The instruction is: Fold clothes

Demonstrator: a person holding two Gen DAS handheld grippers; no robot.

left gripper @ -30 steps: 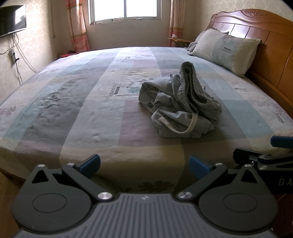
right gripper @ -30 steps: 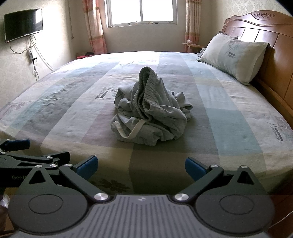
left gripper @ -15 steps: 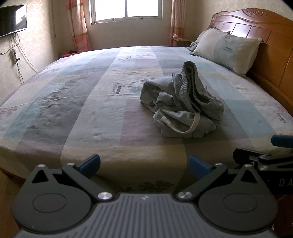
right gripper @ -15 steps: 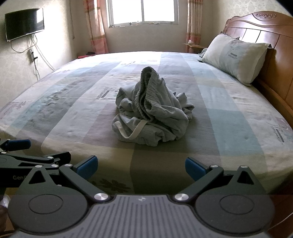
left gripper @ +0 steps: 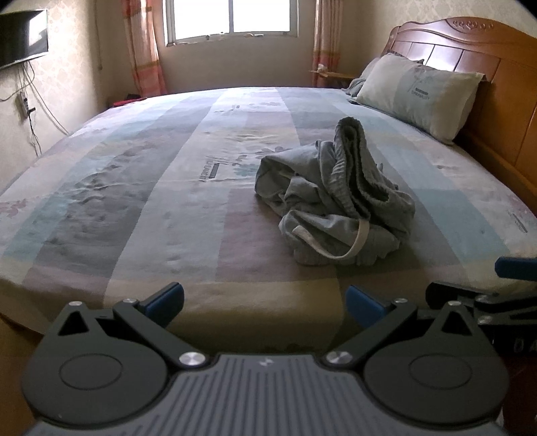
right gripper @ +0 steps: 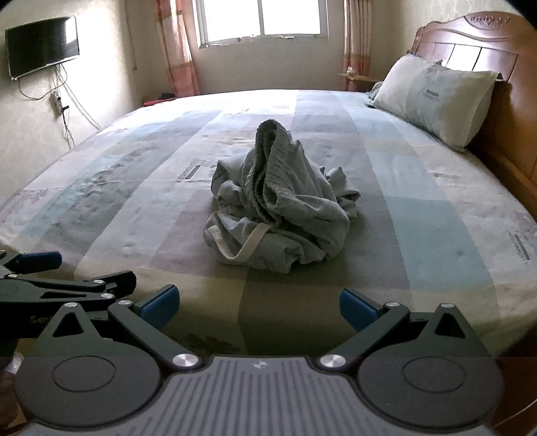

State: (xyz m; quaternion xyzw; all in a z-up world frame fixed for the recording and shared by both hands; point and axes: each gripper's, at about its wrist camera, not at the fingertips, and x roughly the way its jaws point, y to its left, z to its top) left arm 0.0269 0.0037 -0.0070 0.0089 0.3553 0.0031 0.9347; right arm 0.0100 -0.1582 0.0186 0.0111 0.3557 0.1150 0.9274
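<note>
A crumpled grey-blue garment [left gripper: 335, 198] [right gripper: 282, 208] lies in a heap on the bed, its ribbed waistband standing up and a pale drawstring loop at the front. My left gripper [left gripper: 265, 303] hovers over the bed's near edge, open and holding nothing, with the heap ahead and to its right. Beside it my right gripper [right gripper: 256, 307] is also open and holds nothing, the heap straight ahead of it. Each gripper shows at the edge of the other's view: the right one [left gripper: 496, 285] and the left one [right gripper: 50, 278].
The bed [left gripper: 161, 187] has a striped patterned sheet. A pillow [left gripper: 419, 94] leans on the wooden headboard [left gripper: 496, 73] at the right. A wall TV [right gripper: 42, 45] and cables hang at the left, and a curtained window [right gripper: 261, 18] is behind.
Both grippers have edged slightly forward toward the bed; the garment appears a little larger and lower in both views. The jaws have stayed open.
</note>
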